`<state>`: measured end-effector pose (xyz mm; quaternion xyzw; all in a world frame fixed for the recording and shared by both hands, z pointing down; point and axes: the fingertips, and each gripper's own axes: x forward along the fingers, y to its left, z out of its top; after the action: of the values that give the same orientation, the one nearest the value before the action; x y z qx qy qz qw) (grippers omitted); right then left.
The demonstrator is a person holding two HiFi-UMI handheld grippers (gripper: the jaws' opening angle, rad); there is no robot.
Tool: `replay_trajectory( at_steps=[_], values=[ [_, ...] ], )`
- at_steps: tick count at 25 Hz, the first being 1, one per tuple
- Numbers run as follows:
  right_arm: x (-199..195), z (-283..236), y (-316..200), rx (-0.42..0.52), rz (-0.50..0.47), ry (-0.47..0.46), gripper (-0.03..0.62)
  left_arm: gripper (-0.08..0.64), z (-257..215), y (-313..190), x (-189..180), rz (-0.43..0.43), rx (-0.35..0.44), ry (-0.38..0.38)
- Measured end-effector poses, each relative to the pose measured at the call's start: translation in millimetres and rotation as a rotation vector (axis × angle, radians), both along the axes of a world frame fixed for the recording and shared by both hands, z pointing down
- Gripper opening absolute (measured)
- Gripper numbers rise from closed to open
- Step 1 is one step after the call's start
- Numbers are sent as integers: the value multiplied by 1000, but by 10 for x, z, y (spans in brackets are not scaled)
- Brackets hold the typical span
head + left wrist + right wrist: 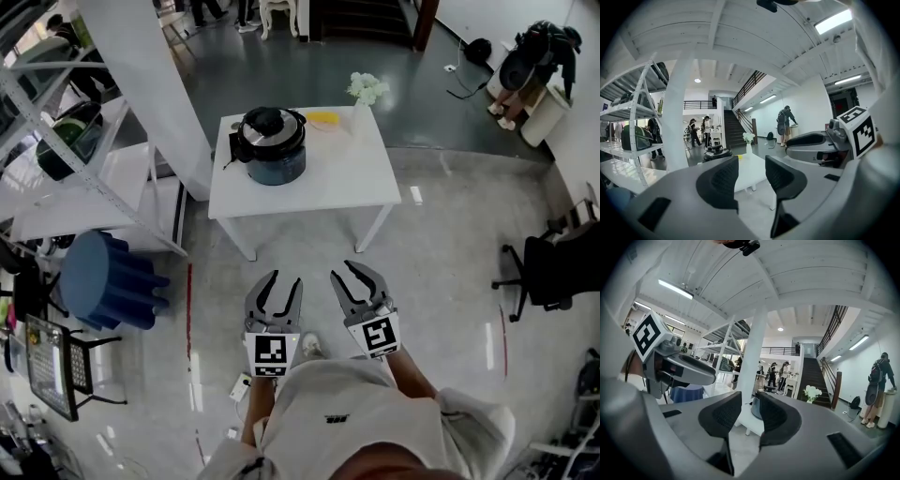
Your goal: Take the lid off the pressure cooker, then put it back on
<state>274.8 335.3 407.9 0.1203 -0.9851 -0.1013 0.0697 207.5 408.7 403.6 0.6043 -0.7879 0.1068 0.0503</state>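
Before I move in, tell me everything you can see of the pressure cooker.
The pressure cooker is a round, dark blue-grey pot standing upright on the white table, nearer its left end in the head view. Its lid is on: shiny metallic rim, black centre with a black knob. A dark handle juts out on the left. Only the table touches it; a yellow object lies apart at its right, farther back.

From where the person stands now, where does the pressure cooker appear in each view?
Head view: the pressure cooker stands upper centre, on the white table.
Left gripper view: the cooker is small, left of centre, above the jaws.
Right gripper view: the cooker shows low centre between the jaws, partly hidden.
Shared landmark: the white flowers on the same table.
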Motion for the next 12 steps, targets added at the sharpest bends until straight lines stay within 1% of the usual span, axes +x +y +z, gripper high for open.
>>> replay_trajectory(
  at_steps=[3, 6, 12],
  values=[
    [-183, -6, -88, -21, 23, 17, 123, 192, 16, -108, -196, 15, -1, 3],
    [-326, 60, -180, 9, 23, 11, 123, 192, 57, -207, -344, 30, -3, 8],
    [-590, 85, -355, 4, 33, 9, 121, 192, 79, -413, -614, 45, 1, 12]
  ],
)
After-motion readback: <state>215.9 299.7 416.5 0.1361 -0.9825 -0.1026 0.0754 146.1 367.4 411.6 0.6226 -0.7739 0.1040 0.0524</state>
